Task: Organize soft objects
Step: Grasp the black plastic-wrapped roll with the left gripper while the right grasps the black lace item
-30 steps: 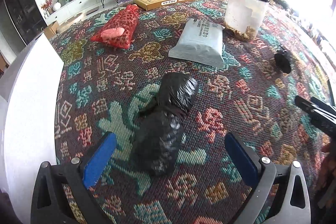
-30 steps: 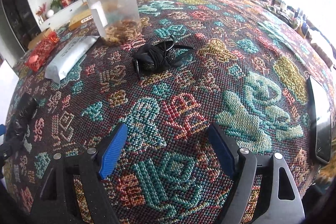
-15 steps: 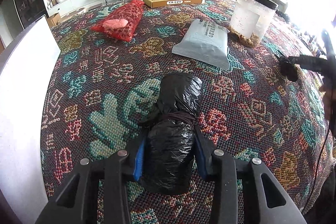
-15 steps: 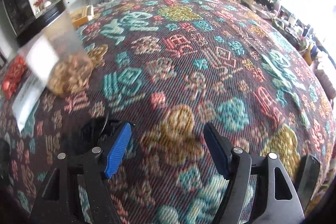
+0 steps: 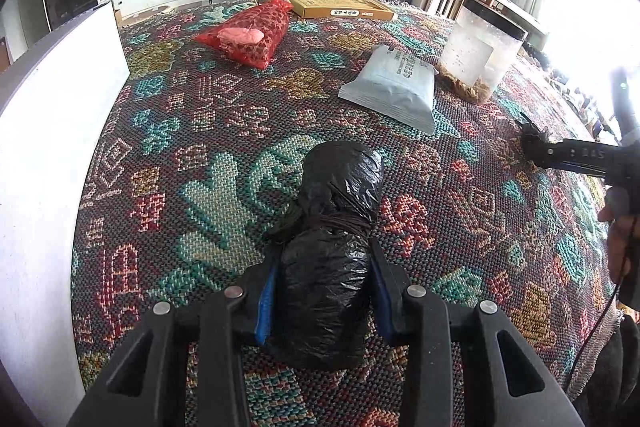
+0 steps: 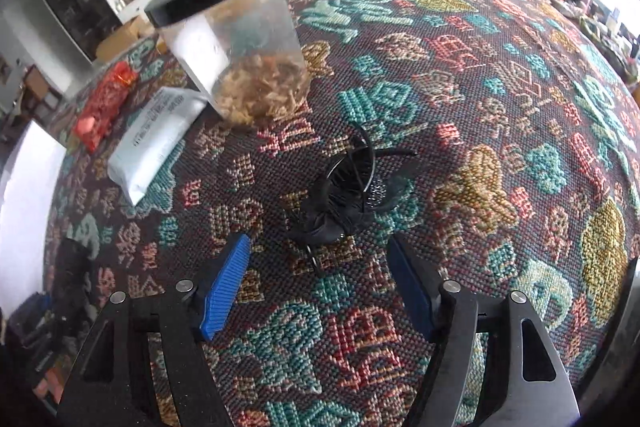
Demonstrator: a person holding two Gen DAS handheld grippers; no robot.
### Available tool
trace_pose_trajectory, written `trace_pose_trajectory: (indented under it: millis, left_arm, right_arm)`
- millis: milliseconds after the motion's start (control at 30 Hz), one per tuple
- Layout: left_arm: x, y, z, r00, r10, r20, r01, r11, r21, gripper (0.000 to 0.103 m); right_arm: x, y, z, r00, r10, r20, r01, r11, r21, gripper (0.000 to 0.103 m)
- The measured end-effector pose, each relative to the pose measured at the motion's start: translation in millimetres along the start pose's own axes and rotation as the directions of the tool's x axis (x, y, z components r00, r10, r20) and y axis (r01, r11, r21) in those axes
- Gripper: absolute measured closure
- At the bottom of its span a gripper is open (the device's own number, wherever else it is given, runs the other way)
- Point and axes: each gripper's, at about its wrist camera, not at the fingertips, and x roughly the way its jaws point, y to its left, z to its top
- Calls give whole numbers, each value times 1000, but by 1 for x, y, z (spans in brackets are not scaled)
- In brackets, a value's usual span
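My left gripper (image 5: 322,291) squeezes black bag (image 5: 328,259), bag on patterned cloth (image 5: 224,131). My right gripper (image 6: 320,291) wide open, holds nothing, black hair clump (image 6: 344,203) just ahead. Nothing sorted yet. Red bag (image 5: 248,33), grey pouch (image 5: 392,91) wait.

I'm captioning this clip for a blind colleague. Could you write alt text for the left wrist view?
The left gripper is shut on a black plastic bundle tied at its middle, lying on a patterned woven cloth. Farther off lie a grey pouch, a red mesh bag, a clear jar and a flat yellow box; the right gripper enters from the right edge.
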Motion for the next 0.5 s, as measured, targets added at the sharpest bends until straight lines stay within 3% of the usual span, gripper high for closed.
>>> trace_pose_trajectory:
  millis: [33,67,167,267,400,500]
  left_arm:
    - [-2,2,-1,1000,1,-1,-1,1000,-3,64]
    - [-5,4,-2,1000,5,0,-5,1000,-7,64]
    - [-9,12,-2,1000,8,4,-8,1000,-29,64]
    - [-10,16,1,1000,-9,0,9,998,-61,64]
    - [-12,17,8,999,-35,-10,34,995,-93,64]
    - [-23,19,16,997,-73,-3,72,988,-133,64]
  right_arm:
    - [1,-2,3,999,-46,29,46,999,-12,55]
    - [2,-8,8,997,-59,45,59,998,-6,61]
    - [5,-35,28,997,-47,56,43,997,59,62]
    - [4,-49,55,994,-46,103,41,998,49,62]
    - [37,-56,84,1000,-27,-6,27,1000,11,62]
    - [30,-62,100,999,-36,0,36,999,18,67]
